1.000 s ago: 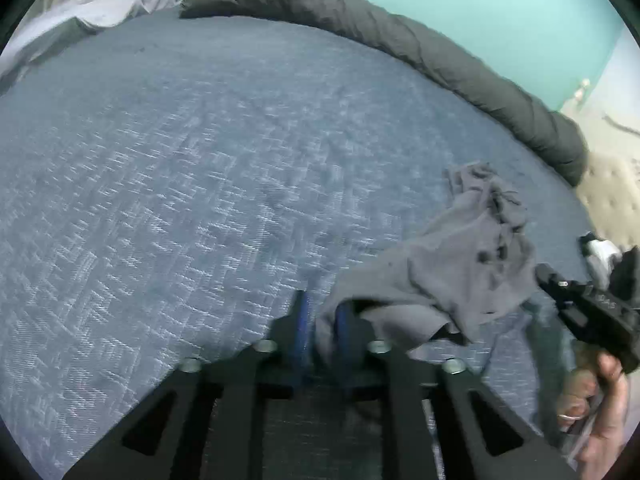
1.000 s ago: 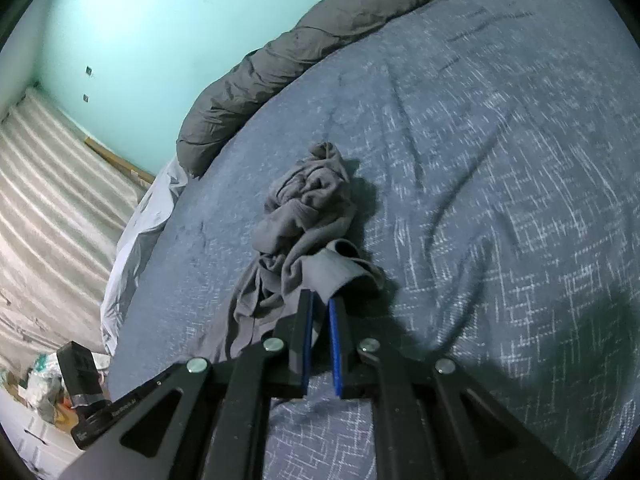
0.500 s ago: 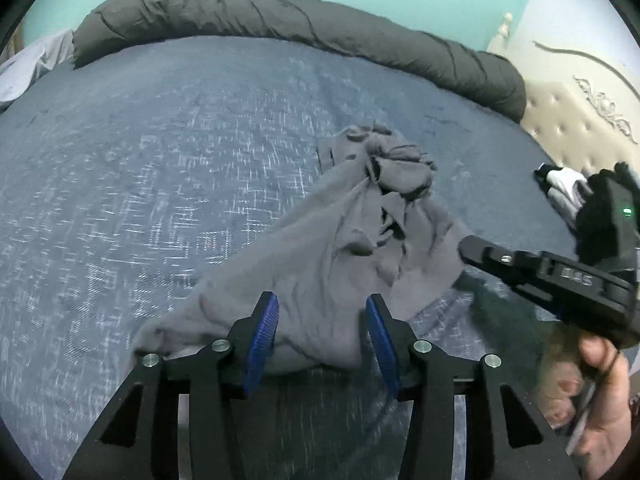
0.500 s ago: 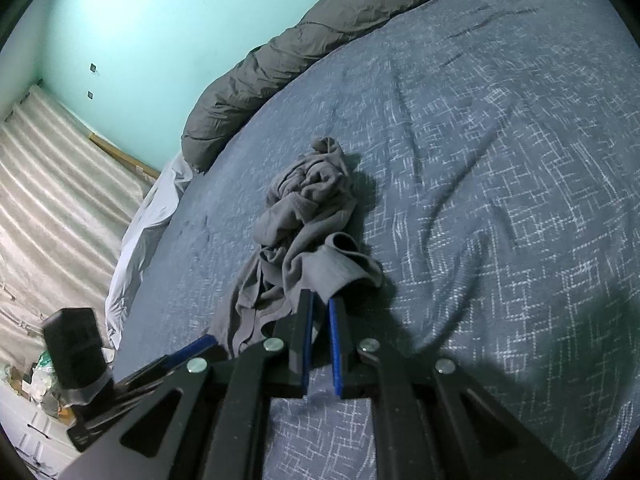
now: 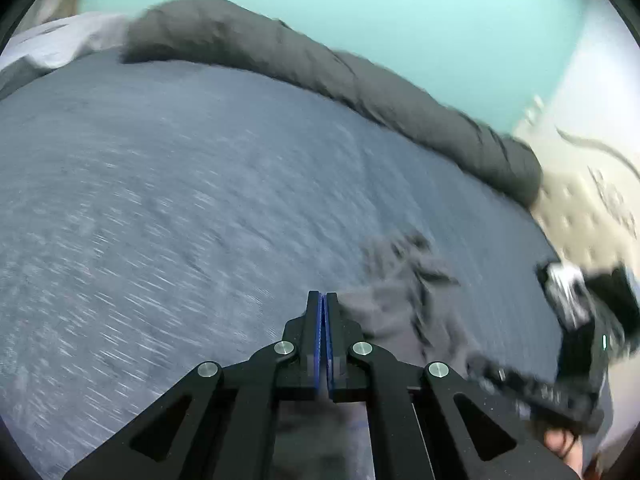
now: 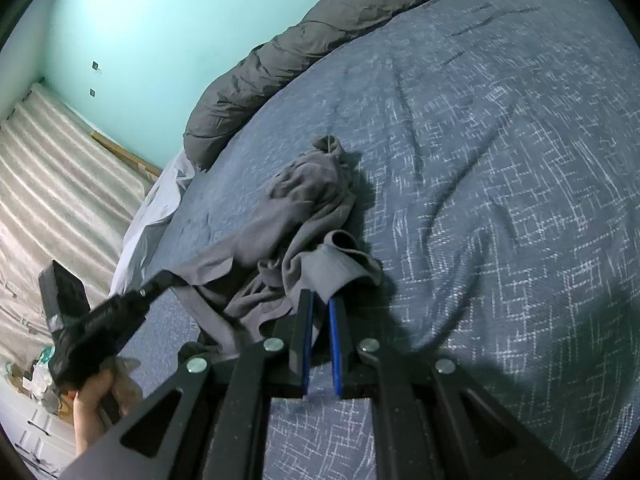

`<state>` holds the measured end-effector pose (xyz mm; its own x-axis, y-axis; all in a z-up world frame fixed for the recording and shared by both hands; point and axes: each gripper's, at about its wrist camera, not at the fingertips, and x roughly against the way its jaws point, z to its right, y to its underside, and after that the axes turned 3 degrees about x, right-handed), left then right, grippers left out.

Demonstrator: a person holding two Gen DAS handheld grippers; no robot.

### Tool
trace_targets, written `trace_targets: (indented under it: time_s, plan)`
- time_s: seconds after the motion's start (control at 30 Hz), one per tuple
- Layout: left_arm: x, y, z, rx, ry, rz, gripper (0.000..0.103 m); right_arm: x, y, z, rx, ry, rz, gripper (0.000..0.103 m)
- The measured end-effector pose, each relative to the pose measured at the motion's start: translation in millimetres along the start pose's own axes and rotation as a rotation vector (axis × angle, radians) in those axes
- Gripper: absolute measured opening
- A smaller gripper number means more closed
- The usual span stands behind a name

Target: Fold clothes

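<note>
The working surface is a bed (image 6: 500, 200) under a blue-grey cover with a pale crosshatch weave, creased in several places; a dark grey rolled duvet (image 6: 288, 60) lies along its far edge, against a turquoise wall (image 6: 140, 20); a pale sheet (image 6: 156, 208) hangs at the corner, and a striped light floor (image 6: 52, 184) shows beyond. A cream tufted headboard (image 5: 592, 200) appears in the left wrist view, which is blurred. The grey garment (image 6: 304, 200) lies crumpled on the cover, bunched into a knot at its far end, spread loosely nearer me. My right gripper (image 6: 321, 304) is clenched on a folded edge of it; my left gripper (image 5: 323, 300) has its jaws pressed together, apparently on the garment's near corner.
</note>
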<state>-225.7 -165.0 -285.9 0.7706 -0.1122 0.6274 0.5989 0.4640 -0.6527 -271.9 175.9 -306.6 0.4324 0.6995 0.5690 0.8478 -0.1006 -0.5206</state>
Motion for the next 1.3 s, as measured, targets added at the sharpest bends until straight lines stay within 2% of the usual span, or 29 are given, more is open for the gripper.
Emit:
trace_targets:
  time_s: [0.13,0.2,0.23,0.27,0.37,0.47,0.53,0.63,0.87,0.93,1.0,1.1,1.3]
  plan:
    - [10,-8,-43,0.119,-0.086,0.049,0.002,-1,0,0,0.007,0.001,-0.004,0.007]
    - [14,-5,-56,0.155,-0.130,0.033,0.017,-2,0,0,0.008,0.001,-0.004,0.007]
    - [16,-3,-61,0.167,-0.139,0.025,0.040,-2,0,-1,0.008,0.001,-0.003,0.007]
    - [16,0,-61,0.168,-0.122,0.017,0.048,-2,0,-1,0.008,0.001,-0.002,0.007]
    - [18,6,-48,0.114,-0.074,-0.019,0.048,-4,-1,-3,0.006,0.003,0.005,0.007]
    - [20,21,-28,-0.001,-0.022,-0.101,0.048,-5,-3,-6,0.006,0.005,0.008,0.007]
    - [20,32,-21,-0.037,0.002,-0.144,0.048,-4,-5,-7,0.009,0.009,0.013,0.007]
    - [20,43,-10,-0.115,-0.018,-0.182,0.048,-2,-6,-5,0.001,0.016,0.020,0.007]
    - [29,66,-14,-0.168,-0.052,-0.235,0.048,7,-10,3,-0.032,0.070,0.043,0.008]
    - [30,72,-16,-0.174,-0.063,-0.252,0.048,10,-11,3,-0.029,0.102,0.051,0.015]
    - [30,75,-18,-0.176,-0.066,-0.259,0.048,14,-12,4,-0.027,0.133,0.065,0.033]
    - [30,79,-19,-0.185,-0.069,-0.266,0.048,17,-14,5,-0.025,0.165,0.074,0.050]
    - [29,86,-18,-0.203,-0.061,-0.290,0.048,0,-10,0,0.022,0.161,0.021,0.053]
